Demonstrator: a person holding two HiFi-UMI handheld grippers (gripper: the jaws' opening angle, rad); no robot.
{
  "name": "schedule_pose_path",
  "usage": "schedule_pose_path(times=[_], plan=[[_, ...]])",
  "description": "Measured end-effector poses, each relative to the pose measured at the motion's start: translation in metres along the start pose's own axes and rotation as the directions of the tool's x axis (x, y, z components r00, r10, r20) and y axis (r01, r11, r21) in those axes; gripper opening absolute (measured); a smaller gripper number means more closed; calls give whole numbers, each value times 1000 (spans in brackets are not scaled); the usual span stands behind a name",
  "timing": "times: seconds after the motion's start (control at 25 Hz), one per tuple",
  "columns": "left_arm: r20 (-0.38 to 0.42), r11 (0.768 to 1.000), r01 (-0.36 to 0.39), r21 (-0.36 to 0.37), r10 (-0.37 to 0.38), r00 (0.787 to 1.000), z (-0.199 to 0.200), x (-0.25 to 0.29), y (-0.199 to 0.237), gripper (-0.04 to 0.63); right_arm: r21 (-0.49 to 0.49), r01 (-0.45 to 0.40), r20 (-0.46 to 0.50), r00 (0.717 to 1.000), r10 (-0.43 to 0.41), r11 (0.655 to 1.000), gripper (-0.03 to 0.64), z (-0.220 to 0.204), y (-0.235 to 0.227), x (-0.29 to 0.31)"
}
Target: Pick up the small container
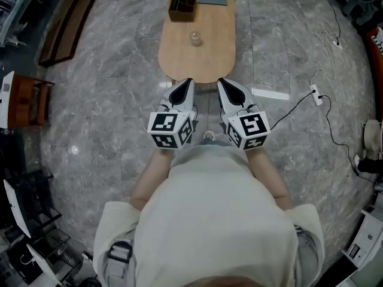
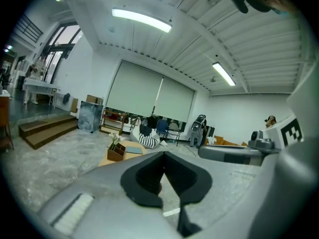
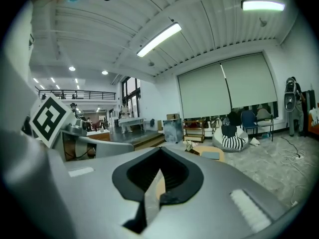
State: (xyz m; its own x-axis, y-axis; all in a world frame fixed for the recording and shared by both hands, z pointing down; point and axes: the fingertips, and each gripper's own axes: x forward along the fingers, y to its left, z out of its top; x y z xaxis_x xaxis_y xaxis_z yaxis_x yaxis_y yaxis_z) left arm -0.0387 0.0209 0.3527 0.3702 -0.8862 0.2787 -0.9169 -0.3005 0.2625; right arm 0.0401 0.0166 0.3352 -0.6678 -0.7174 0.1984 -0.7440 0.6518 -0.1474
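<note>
Standing ahead, the small container (image 1: pixel 195 38) lies beyond the left gripper (image 1: pixel 187 81) and right gripper (image 1: pixel 221 81), jaws closed.

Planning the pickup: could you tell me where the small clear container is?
Head view: the small clear container stands centrally on the oval wooden table, below the brown flower box.
</note>
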Motion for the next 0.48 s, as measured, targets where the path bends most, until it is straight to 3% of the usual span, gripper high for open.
schedule_pose_path(times=[0.48], plan=[[-10, 996, -84, -21, 84, 996, 0, 49, 20, 2, 24, -21, -17, 1000, 22, 999, -2, -2, -55, 33]])
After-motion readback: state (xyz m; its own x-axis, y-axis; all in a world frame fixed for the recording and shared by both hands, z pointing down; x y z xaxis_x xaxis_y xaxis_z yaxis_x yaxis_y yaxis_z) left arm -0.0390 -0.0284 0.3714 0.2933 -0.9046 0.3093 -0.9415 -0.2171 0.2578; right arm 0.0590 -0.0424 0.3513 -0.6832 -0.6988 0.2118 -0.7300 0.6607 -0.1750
